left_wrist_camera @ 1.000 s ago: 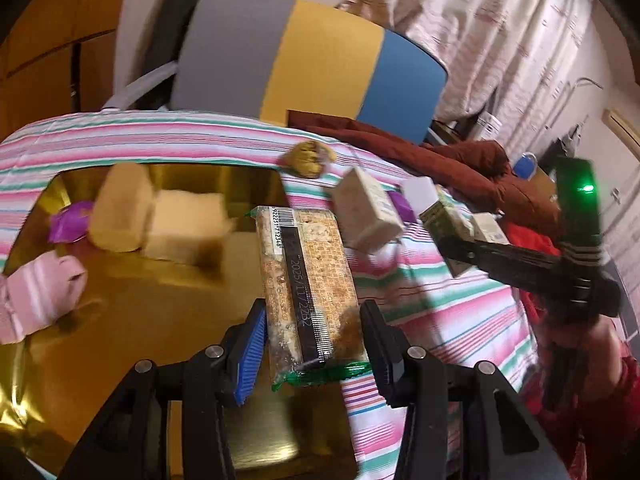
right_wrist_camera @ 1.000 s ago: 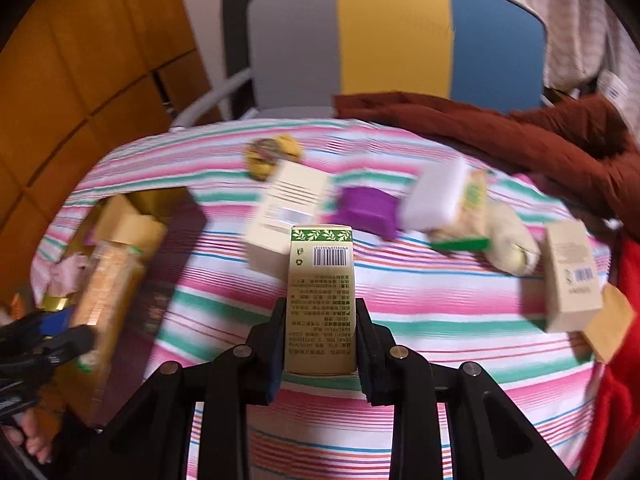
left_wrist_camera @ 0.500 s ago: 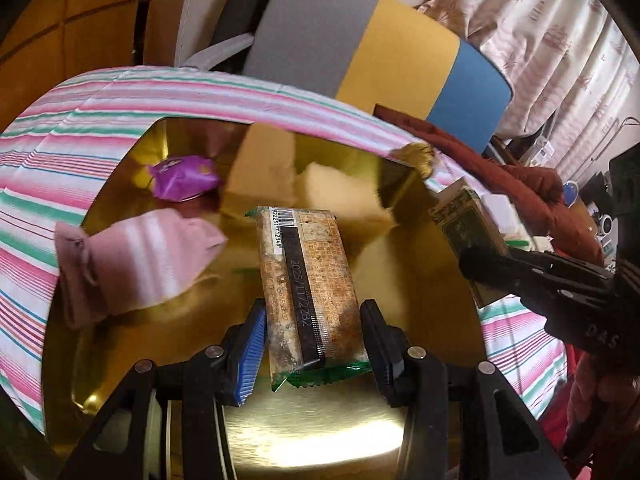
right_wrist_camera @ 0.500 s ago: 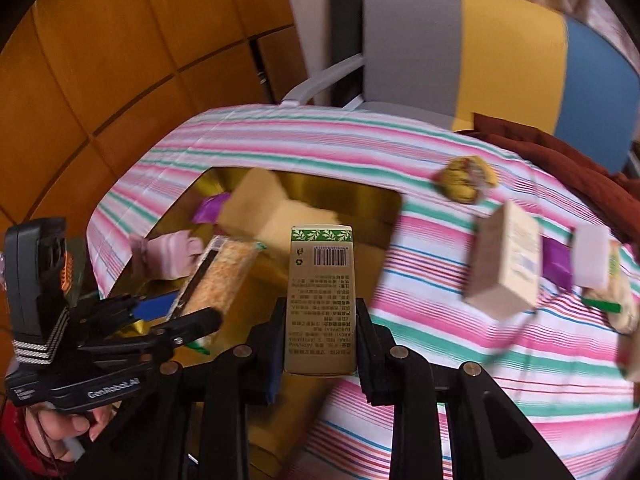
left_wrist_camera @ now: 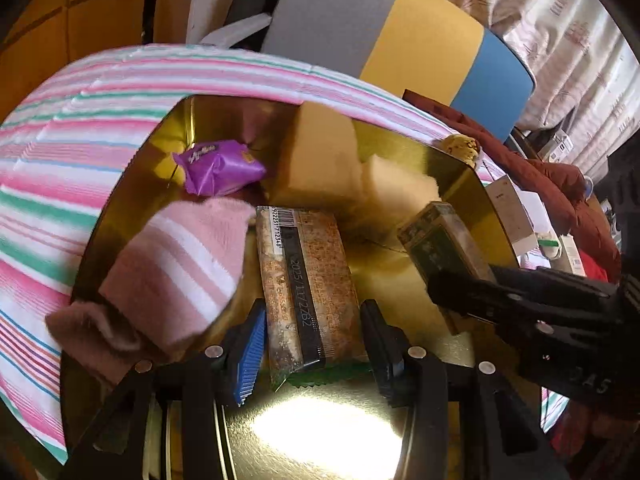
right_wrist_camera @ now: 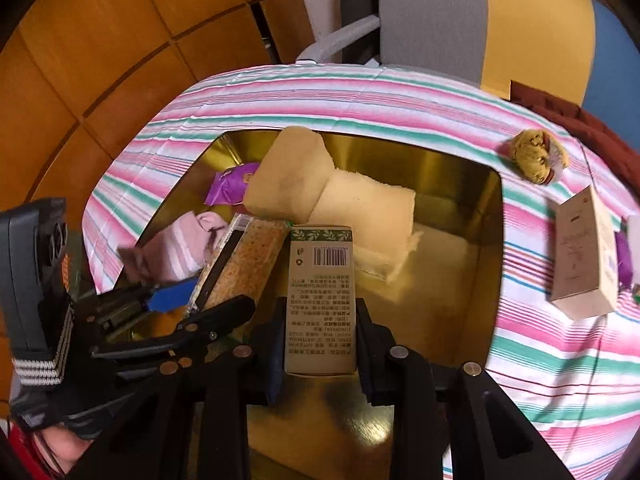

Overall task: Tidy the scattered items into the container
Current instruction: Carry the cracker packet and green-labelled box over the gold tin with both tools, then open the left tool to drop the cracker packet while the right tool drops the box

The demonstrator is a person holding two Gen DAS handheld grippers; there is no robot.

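A gold metal tin (left_wrist_camera: pixel 472 184) (right_wrist_camera: pixel 486 240) sits on the striped tablecloth. My left gripper (left_wrist_camera: pixel 312 340) is shut on a clear-wrapped cracker pack (left_wrist_camera: pixel 304 280) (right_wrist_camera: pixel 240 264) and holds it low inside the tin. My right gripper (right_wrist_camera: pixel 320 340) is shut on a tan carton with a green leaf band (right_wrist_camera: pixel 322 296) (left_wrist_camera: pixel 436 240), over the tin beside the cracker pack. Inside the tin lie a pink striped sock (left_wrist_camera: pixel 176 268) (right_wrist_camera: pixel 172 252), a purple snack packet (left_wrist_camera: pixel 220 166) (right_wrist_camera: pixel 232 184) and two beige sponges (left_wrist_camera: pixel 344 172) (right_wrist_camera: pixel 328 196).
On the cloth right of the tin lie a wrapped cookie (right_wrist_camera: pixel 536 156) (left_wrist_camera: pixel 460 146), a tan box (right_wrist_camera: pixel 580 256), a purple item (right_wrist_camera: pixel 622 260) and further small boxes (left_wrist_camera: pixel 516 216). A brown garment (left_wrist_camera: pixel 552 188) and a grey, yellow and blue chair (right_wrist_camera: pixel 480 20) stand behind.
Both grippers have moved left from over the cloth to over the tin and lowered into it, each still holding its item. The carton is now beside the cracker pack.
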